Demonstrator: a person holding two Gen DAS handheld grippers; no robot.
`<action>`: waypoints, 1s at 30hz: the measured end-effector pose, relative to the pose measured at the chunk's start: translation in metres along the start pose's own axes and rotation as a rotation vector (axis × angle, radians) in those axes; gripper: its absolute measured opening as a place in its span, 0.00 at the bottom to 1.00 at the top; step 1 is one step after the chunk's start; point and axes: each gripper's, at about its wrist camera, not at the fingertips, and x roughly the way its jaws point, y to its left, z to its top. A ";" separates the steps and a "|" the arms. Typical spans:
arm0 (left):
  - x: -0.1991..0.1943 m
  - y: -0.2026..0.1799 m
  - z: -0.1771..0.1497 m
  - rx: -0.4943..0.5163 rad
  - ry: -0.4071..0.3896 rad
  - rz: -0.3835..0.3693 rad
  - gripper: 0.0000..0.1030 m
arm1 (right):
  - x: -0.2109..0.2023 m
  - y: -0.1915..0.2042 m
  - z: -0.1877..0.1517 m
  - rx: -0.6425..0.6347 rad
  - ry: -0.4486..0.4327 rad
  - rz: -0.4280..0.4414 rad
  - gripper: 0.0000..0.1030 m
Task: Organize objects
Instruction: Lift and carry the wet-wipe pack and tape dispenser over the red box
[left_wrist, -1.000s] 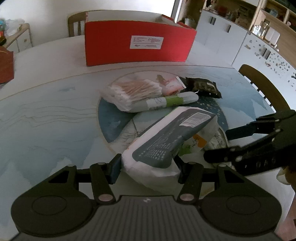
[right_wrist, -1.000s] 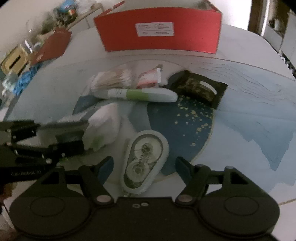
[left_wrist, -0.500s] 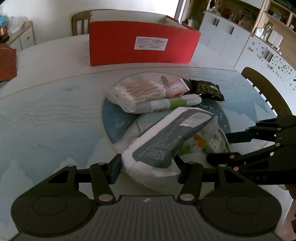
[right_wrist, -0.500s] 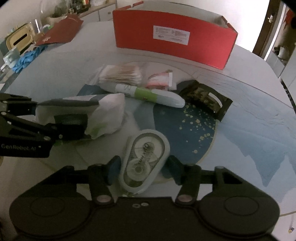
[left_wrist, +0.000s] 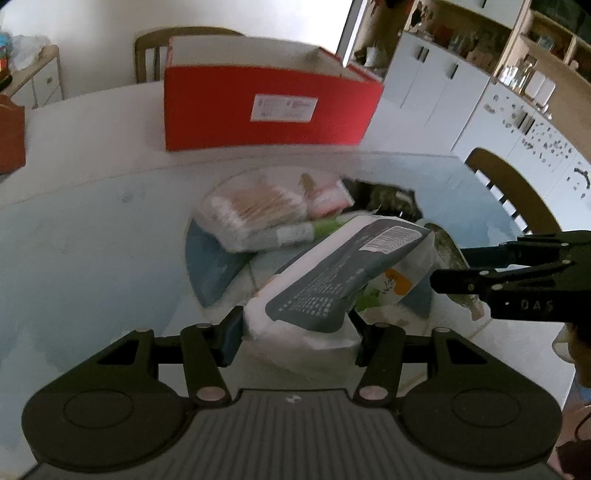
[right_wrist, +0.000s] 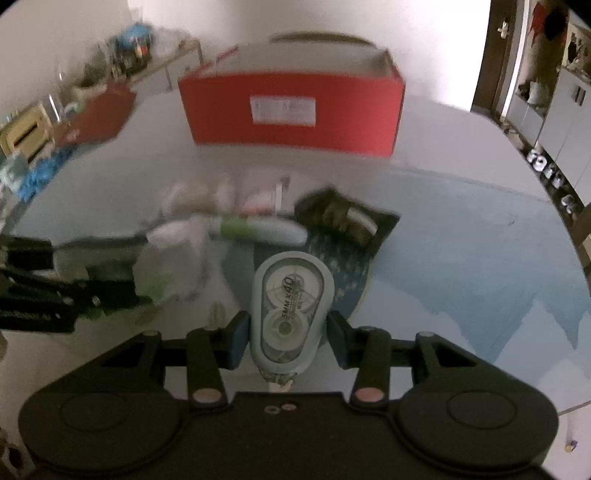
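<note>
My left gripper (left_wrist: 295, 328) is shut on a white tissue pack with a grey label (left_wrist: 343, 273) and holds it above the table. My right gripper (right_wrist: 286, 334) is shut on a pale correction tape dispenser (right_wrist: 290, 308), lifted off the table. An open red box (left_wrist: 269, 110) stands at the back of the table; it also shows in the right wrist view (right_wrist: 291, 107). On the table lie a bag of cotton swabs (left_wrist: 251, 210), a green and white tube (right_wrist: 262, 229), a small red and white packet (left_wrist: 325, 195) and a dark snack pouch (right_wrist: 343, 218).
The round table (left_wrist: 92, 229) has a blue and white pattern. A wooden chair (left_wrist: 509, 188) stands at the right and another behind the box. A red lid (right_wrist: 99, 114) and clutter lie at the far left. White cabinets line the right wall.
My right gripper has closed on the correction tape and lifted it off the table. Both grippers have risen and tilted toward the red box. The left still holds the tissue pack.
</note>
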 end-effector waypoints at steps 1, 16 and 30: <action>-0.002 -0.002 0.003 -0.001 -0.006 -0.005 0.53 | -0.004 -0.001 0.004 0.005 -0.010 0.006 0.43; -0.027 -0.013 0.070 0.055 -0.127 -0.014 0.53 | -0.043 -0.019 0.075 0.002 -0.146 0.038 0.43; -0.031 0.001 0.163 0.120 -0.203 0.079 0.53 | -0.036 -0.018 0.152 -0.073 -0.221 0.019 0.43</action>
